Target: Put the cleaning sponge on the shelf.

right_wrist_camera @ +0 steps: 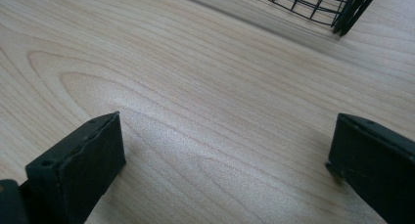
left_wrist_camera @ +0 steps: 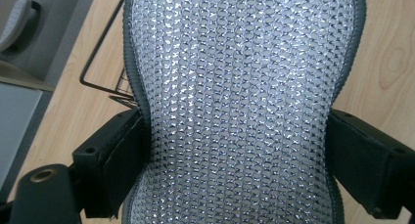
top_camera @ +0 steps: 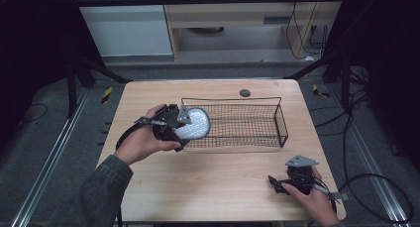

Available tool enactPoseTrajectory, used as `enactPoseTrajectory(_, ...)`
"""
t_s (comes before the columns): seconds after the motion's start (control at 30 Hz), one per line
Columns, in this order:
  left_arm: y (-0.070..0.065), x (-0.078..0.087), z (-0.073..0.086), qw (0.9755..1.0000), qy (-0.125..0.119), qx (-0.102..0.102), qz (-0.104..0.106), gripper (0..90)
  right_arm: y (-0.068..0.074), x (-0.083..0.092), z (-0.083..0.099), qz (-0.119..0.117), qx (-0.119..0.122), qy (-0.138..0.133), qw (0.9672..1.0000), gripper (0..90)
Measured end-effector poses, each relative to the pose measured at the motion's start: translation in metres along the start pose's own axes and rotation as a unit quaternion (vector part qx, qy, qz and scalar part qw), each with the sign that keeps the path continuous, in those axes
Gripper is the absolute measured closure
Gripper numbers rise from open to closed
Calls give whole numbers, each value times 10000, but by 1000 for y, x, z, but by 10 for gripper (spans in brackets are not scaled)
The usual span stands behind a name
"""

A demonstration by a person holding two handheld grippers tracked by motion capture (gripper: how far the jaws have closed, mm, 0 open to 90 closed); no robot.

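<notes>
A silvery mesh scouring sponge [top_camera: 195, 124] with a grey edge is held up at the left end of the black wire basket [top_camera: 233, 99], above its near left corner. My left gripper [top_camera: 185, 125] is shut on it. In the left gripper view the sponge [left_wrist_camera: 240, 62] is pinched to a waist between the two black pads [left_wrist_camera: 122, 155], with the left gripper [left_wrist_camera: 240, 153] squeezing its lower half. My right gripper [top_camera: 277, 182] rests low on the table near the front right, and the right gripper [right_wrist_camera: 225, 160] is open with only bare wood between its jaws.
The wooden table [top_camera: 213, 182] has a small round dark cap [top_camera: 244, 92] near its far edge. A corner of the basket [right_wrist_camera: 313, 4] lies ahead of the right gripper. Cables trail on the floor at the right, and dark frame legs flank the table.
</notes>
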State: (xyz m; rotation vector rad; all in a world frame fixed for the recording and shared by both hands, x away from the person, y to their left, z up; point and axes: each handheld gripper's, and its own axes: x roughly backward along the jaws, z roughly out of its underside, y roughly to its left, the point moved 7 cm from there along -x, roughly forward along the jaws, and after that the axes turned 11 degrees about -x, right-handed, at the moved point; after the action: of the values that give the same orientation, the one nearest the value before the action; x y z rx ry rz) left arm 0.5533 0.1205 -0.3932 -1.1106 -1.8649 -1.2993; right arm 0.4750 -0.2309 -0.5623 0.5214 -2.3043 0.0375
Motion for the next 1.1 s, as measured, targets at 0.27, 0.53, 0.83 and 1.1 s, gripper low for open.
enactPoseTrajectory(0.27, 6, -9, -7, 10000, 42, -62, 42, 124, 0, 0, 0, 7, -14, 5, 10000, 3)
enactPoseTrajectory(0.53, 15, -11, -24, 9999, -69, -129, -12, 130, 0, 0, 0, 21, -19, 2, 10000, 3)
enactPoseTrajectory(0.83, 25, -17, -38, 9994, -192, -228, -193, 140, 0, -1, -1, 25, -17, -9, 10000, 3)
enactPoseTrajectory(1.1, 27, -29, -44, 9996, -164, -221, -97, 147, 0, -1, -1, 26, -19, -11, 10000, 3)
